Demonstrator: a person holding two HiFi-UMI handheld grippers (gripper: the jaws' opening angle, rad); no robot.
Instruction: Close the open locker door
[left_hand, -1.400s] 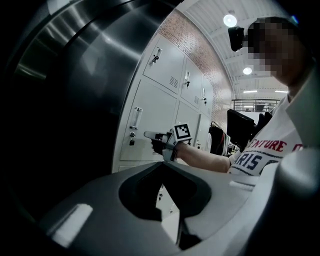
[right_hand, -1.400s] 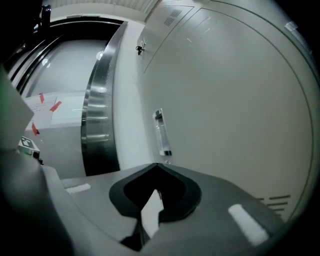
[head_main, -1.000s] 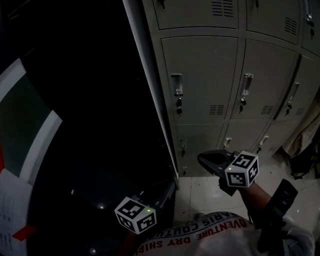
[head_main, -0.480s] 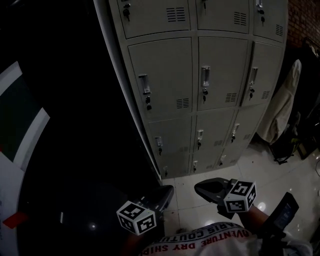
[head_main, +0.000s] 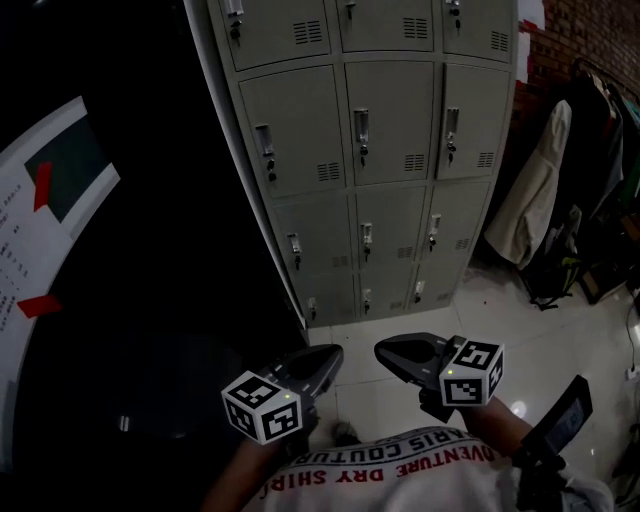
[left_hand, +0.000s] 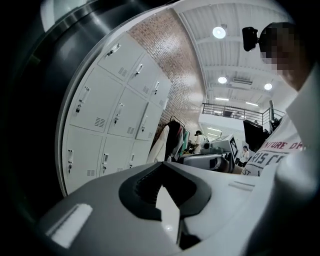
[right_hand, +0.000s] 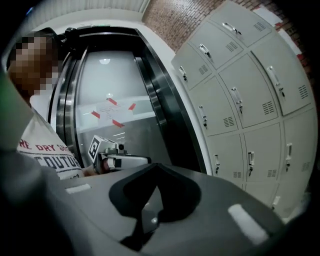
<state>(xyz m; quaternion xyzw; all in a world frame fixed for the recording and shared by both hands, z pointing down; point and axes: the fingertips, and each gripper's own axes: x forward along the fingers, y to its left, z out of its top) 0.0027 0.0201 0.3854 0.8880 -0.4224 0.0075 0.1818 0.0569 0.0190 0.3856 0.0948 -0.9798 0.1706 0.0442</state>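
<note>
- We hold the left gripper low and near, just in front of the printed shirt. Its fingers are pressed together with nothing between them.
- The right gripper sits just beside it, a little to the right. Its fingers are also pressed together on nothing.
- Both grippers point towards the foot of the lockers, well apart from them, with pale floor tiles between.
- The lockers stand far ahead as a grey bank, and every locker door we can see lies flush with its frame. We cannot pick out an open one from here.
- Against half a second ago, the bank has slid left and farther off in the head view, so another row of doors shows at the top.
- More of the right side now shows: the brick wall and the pale coat hanging beside the lockers.
- On the left, the white notice on the dark glossy panel has come up in view, with two red tape strips on it.
- The two grippers have kept their spacing and have drifted slightly left.
</note>
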